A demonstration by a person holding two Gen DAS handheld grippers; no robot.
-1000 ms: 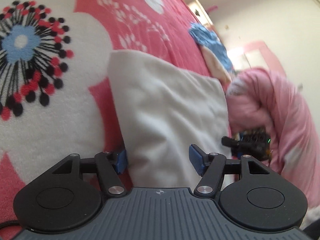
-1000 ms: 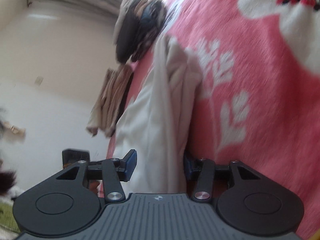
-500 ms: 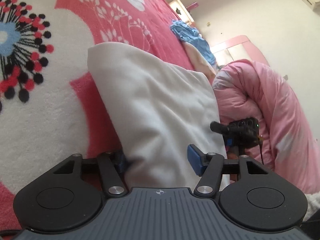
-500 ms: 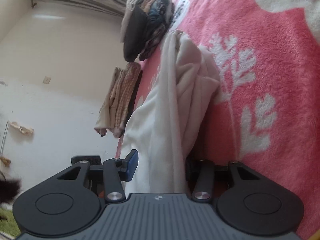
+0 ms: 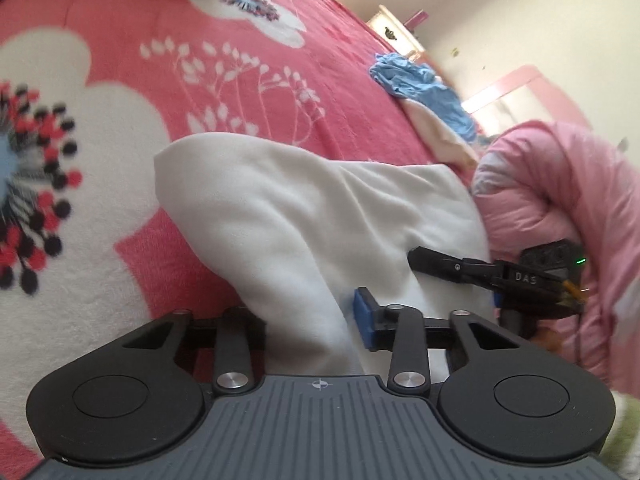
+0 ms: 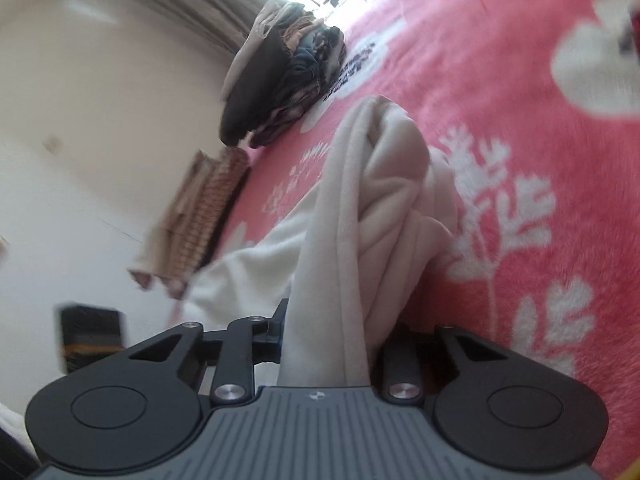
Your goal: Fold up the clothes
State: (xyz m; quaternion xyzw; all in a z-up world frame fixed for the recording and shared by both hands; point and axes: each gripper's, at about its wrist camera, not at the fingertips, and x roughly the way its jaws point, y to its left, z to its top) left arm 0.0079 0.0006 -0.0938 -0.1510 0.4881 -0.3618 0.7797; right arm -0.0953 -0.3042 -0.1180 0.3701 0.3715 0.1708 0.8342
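Note:
A cream-white fleece garment lies on a red floral blanket. My left gripper is shut on one edge of it, and the cloth rises from the jaws in a fold. My right gripper is shut on another edge of the same garment, which bunches in ridges ahead of it. The right gripper also shows in the left wrist view at the garment's right side. The left gripper shows blurred in the right wrist view.
A pink quilt is heaped at the right of the bed. A blue cloth lies on a peach cloth beyond it. A stack of folded dark clothes and a brown checked pile sit by the wall.
Both grippers have lifted and swung with the garment's edges. The jaws have closed tighter on the cloth. The garment now bunches up higher off the blanket.

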